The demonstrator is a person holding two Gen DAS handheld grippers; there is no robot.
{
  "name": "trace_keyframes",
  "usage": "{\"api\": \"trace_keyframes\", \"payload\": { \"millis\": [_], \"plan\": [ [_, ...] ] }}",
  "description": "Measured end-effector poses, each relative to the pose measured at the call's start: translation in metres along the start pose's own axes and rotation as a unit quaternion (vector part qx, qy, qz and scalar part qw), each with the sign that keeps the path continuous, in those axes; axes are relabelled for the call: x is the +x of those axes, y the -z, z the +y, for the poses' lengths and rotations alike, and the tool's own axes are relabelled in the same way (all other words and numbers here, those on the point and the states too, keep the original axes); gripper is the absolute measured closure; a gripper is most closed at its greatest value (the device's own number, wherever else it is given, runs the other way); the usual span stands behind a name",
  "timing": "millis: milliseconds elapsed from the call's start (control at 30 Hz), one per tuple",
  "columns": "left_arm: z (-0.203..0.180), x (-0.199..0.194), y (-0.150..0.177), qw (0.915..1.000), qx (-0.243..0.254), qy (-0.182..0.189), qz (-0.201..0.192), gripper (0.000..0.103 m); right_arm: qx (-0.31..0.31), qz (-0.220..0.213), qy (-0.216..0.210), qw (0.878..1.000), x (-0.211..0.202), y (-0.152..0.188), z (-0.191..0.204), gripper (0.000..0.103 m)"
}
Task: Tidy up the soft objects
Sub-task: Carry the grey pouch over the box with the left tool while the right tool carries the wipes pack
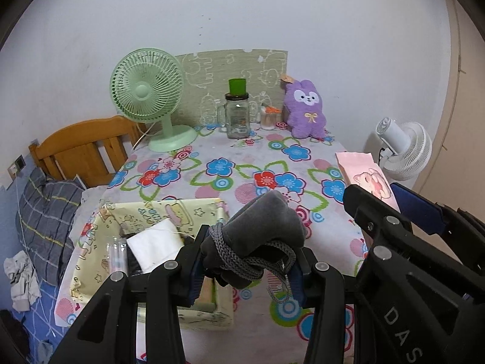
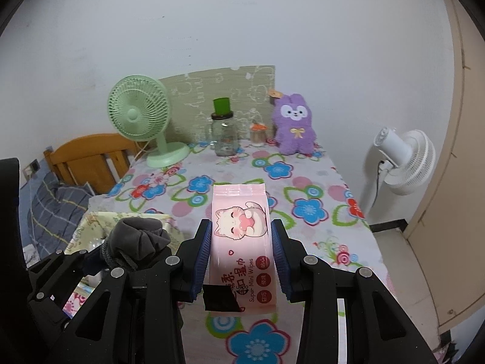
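The left gripper [image 1: 247, 261] is clamped on one grey pouch [image 1: 263, 224] above one yellow basket [image 1: 91, 242]. The right gripper [image 2: 241, 254] pinches one pink wipes pack [image 2: 241, 227] over the floral table [image 2: 318, 188]. Beyond stand one purple plush [image 2: 292, 127] and two fans.

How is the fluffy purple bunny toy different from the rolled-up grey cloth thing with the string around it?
The purple plush bunny sits upright at the back of the flowery table; the grey cloth bundle is held off the table in the left gripper. The bunny has a white face and a yellow bow; the bundle is plain, tied with a grey braided cord. Nothing grips the bunny. Both look soft.
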State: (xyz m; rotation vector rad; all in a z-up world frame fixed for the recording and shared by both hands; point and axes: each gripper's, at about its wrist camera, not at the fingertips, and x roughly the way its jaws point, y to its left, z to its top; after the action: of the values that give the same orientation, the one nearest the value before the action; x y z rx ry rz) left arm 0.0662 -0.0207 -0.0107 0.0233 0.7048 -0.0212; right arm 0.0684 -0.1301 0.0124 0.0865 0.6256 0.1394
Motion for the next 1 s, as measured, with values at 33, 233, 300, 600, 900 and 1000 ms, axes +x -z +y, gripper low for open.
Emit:
{"api": "trace_keyframes", "payload": {
  "millis": [33, 233, 300, 600, 900, 1000],
  "plan": [
    [0.005, 0.0, -0.001, 1.0, -0.003, 0.0, 0.0, 0.056, 0.0, 0.0, -0.002, 1.0, 0.001, -0.001, 0.002, 0.061],
    [0.029, 0.003, -0.001, 0.9998, -0.019, -0.01, -0.001, 0.056, -0.014, 0.005, -0.019, 1.0, 0.011, -0.005, 0.026, 0.061],
    [0.037, 0.005, -0.001, 0.9996, -0.023, -0.016, 0.0, 0.056, -0.022, 0.006, -0.021, 1.0, 0.015, -0.007, 0.034, 0.061],
    [0.07, 0.016, 0.004, 0.9984, -0.041, -0.035, 0.017, 0.056, -0.044, 0.02, -0.047, 0.998, 0.035, -0.007, 0.068, 0.061],
    [0.094, 0.033, 0.013, 0.9973, -0.043, -0.047, 0.036, 0.055, -0.065, 0.039, -0.072, 0.995, 0.059, -0.001, 0.095, 0.061],
    [0.102, 0.039, 0.016, 0.997, -0.044, -0.047, 0.044, 0.055, -0.07, 0.046, -0.083, 0.993, 0.066, 0.003, 0.102, 0.061]
  ]
}}
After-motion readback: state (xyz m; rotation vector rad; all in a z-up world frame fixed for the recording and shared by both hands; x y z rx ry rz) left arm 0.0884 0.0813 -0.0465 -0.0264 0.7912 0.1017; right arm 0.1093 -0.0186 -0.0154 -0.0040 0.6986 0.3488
